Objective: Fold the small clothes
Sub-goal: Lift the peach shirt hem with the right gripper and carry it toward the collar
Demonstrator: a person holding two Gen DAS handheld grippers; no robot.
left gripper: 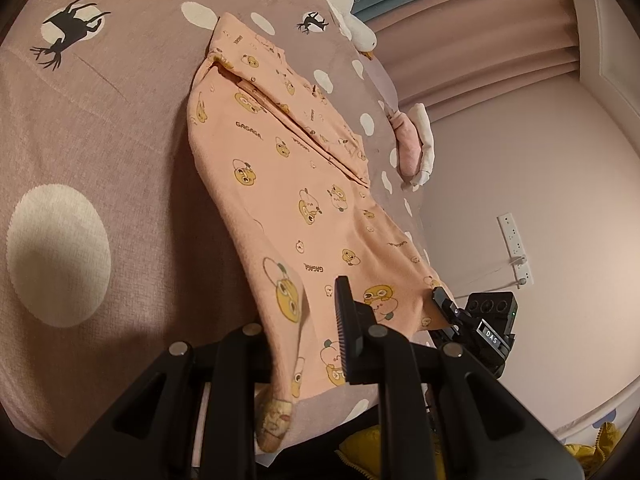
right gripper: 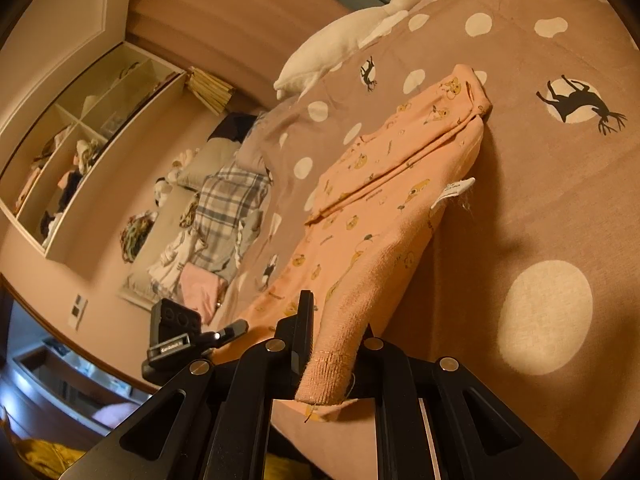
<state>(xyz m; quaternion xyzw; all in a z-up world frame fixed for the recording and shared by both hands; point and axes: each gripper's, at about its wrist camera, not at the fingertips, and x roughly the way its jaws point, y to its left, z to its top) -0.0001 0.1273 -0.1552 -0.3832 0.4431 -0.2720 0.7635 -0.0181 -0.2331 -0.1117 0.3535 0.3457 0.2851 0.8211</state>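
A peach garment point(left gripper: 280, 184) printed with yellow cartoon faces lies lengthwise on the mauve bed cover point(left gripper: 100, 120), its far part folded over. Its near end is lifted off the bed. My left gripper point(left gripper: 308, 304) is shut on one near corner; the cloth drapes over one finger and hides it. At the other near corner, my right gripper point(left gripper: 440, 300) pinches the hem. In the right wrist view the garment point(right gripper: 380, 200) hangs from my right gripper point(right gripper: 336, 320), shut on a ribbed edge, while the left gripper point(right gripper: 236, 328) holds the opposite corner.
A white plush goose point(right gripper: 360, 36) lies along the far side of the bed. A pink rolled cloth point(left gripper: 410, 140) sits at the bed's edge. Beyond the bed are a plaid blanket pile point(right gripper: 228, 208), open shelves point(right gripper: 80, 140) and a wall power strip point(left gripper: 516, 248).
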